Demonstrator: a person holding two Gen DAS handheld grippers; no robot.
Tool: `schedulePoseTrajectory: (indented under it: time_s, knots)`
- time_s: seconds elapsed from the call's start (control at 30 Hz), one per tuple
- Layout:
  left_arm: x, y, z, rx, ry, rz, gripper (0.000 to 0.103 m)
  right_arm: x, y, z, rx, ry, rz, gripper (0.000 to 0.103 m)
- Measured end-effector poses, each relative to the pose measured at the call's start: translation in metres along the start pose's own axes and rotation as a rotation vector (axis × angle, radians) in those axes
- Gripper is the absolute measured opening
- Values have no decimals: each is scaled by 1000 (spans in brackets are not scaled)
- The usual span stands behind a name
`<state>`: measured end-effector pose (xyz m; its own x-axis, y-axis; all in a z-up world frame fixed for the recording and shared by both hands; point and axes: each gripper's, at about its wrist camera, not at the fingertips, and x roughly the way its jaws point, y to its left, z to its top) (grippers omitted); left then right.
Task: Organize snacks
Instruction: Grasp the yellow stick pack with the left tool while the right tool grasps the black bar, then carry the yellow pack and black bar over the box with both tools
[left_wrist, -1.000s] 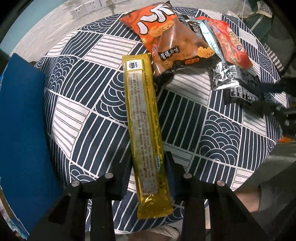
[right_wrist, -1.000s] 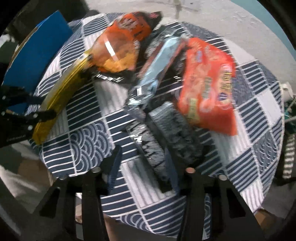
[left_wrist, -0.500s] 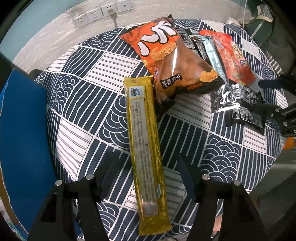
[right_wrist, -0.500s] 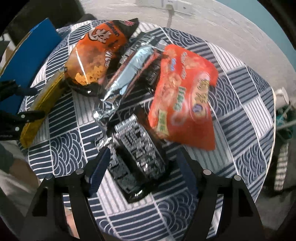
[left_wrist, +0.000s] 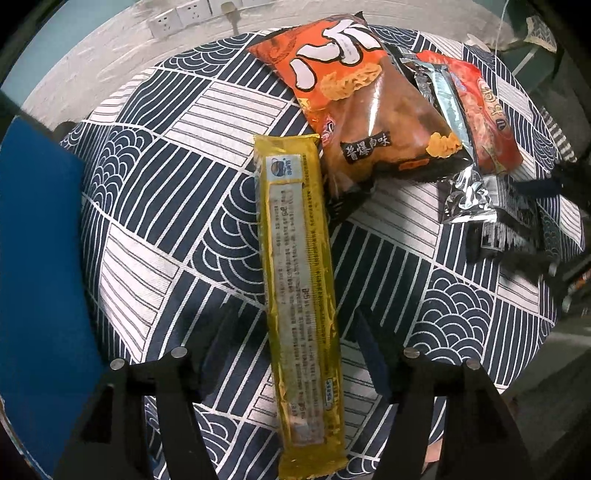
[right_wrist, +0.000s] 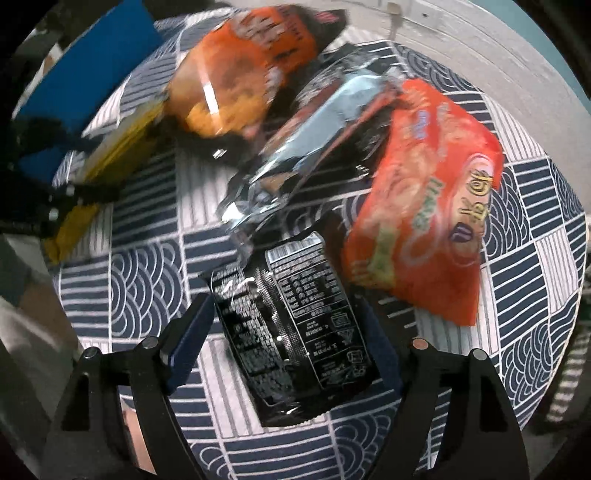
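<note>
Left hand-held gripper (left_wrist: 291, 339): jaws apart, astride the yellow pack (left_wrist: 299, 280), which runs toward 12 o'clock.
Right hand-held gripper (right_wrist: 288, 325): jaws apart around the black pack (right_wrist: 295, 325).
Risk: slippery foil may slide out if pinched off-centre; the orange bag (left_wrist: 365, 107) at 1 o'clock overlaps neighbours.
Surface: round table (left_wrist: 166, 206), patterned cloth; wall sockets (left_wrist: 184, 18) beyond.

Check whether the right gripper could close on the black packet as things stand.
Probably yes. The right gripper is open with the black packet lying flat between its fingers; nothing covers that end, though the silver wrapper crowds its far end.
</note>
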<state>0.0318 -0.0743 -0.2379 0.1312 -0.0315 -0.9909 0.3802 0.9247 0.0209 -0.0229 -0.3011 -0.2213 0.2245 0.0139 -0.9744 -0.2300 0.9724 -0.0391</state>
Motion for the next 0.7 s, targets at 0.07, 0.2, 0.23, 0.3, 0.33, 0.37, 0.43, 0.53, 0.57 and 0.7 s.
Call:
schedulePoseTrajectory:
  time_s: [0.07, 0.2, 0.23, 0.3, 0.33, 0.37, 0.43, 0.53, 0.57, 0.7]
  knots:
    - [5, -11, 3, 10, 2, 6, 66, 6, 11, 0, -26, 15, -30, 79]
    - [13, -23, 4, 30, 1, 21, 66, 15, 25, -2, -51, 25, -57, 79]
    - [15, -25, 6, 34, -2, 23, 66, 17, 26, 1, -40, 25, -56, 79]
    - [13, -28, 3, 49, -4, 24, 65, 19, 24, 6, 5, 27, -46, 79]
    - [13, -28, 2, 54, -9, 29, 57, 19, 23, 8, 22, 24, -38, 72]
    - [11, -29, -1, 59, -16, 42, 50, 19, 22, 12, 33, 22, -34, 66]
    - [9, -29, -5, 65, -18, 33, 33, 17, 25, 14, 35, 25, -53, 64]
    - [7, -25, -8, 42, -16, 24, 31, 15, 37, 14, 47, 46, -33, 63]
    - [3, -21, -11, 39, -20, 25, 31, 14, 41, 13, 48, 49, -23, 63]
    - [-3, -18, -16, 39, -25, 32, 29, 0, 54, 13, 57, 30, 9, 63]
